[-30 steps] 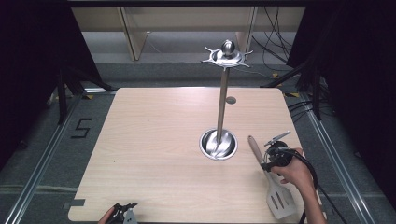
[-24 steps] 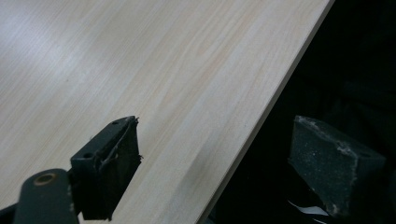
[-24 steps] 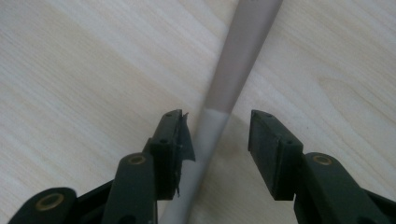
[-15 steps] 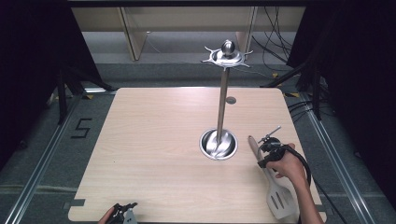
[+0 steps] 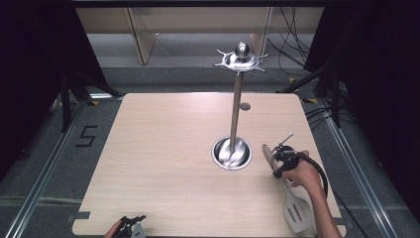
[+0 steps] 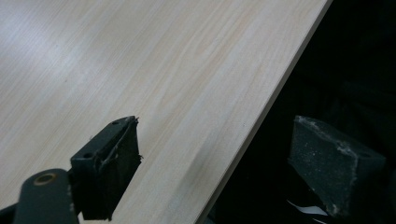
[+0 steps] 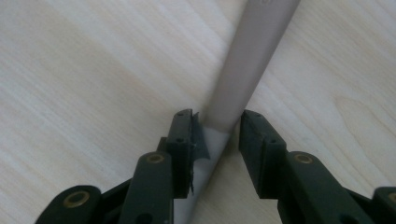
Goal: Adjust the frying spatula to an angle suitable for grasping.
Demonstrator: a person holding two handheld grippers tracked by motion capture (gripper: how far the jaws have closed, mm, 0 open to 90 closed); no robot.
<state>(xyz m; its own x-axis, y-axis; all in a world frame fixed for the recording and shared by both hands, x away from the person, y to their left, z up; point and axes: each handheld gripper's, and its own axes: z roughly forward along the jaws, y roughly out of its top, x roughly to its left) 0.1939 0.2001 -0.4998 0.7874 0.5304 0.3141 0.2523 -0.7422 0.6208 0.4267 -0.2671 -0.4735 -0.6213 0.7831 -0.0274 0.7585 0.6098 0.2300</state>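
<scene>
A spatula (image 5: pixel 295 212) with a slotted pale blade lies at the table's right side, its long handle (image 7: pixel 254 51) pointing toward the stand. My right gripper (image 5: pixel 280 161) is low over the far part of that handle. In the right gripper view the handle runs between the jaws of the right gripper (image 7: pixel 217 128), which have just been closing. A thin gap shows at the right pad (image 7: pixel 250 135). My left gripper (image 5: pixel 130 227) rests at the table's front edge. Seen from its own camera, the left gripper (image 6: pixel 219 158) is wide open with nothing in it.
A steel stand (image 5: pixel 236 109) rises from a round dish base (image 5: pixel 232 152) right of the table's middle, topped by a ring of hooks (image 5: pixel 241 58). A small round mark (image 5: pixel 244 106) sits behind it. The wooden table (image 5: pixel 163 148) ends close to the spatula on the right.
My right hand has shifted slightly left and down over the spatula handle, and its jaws have narrowed around it. The left gripper has stayed put.
</scene>
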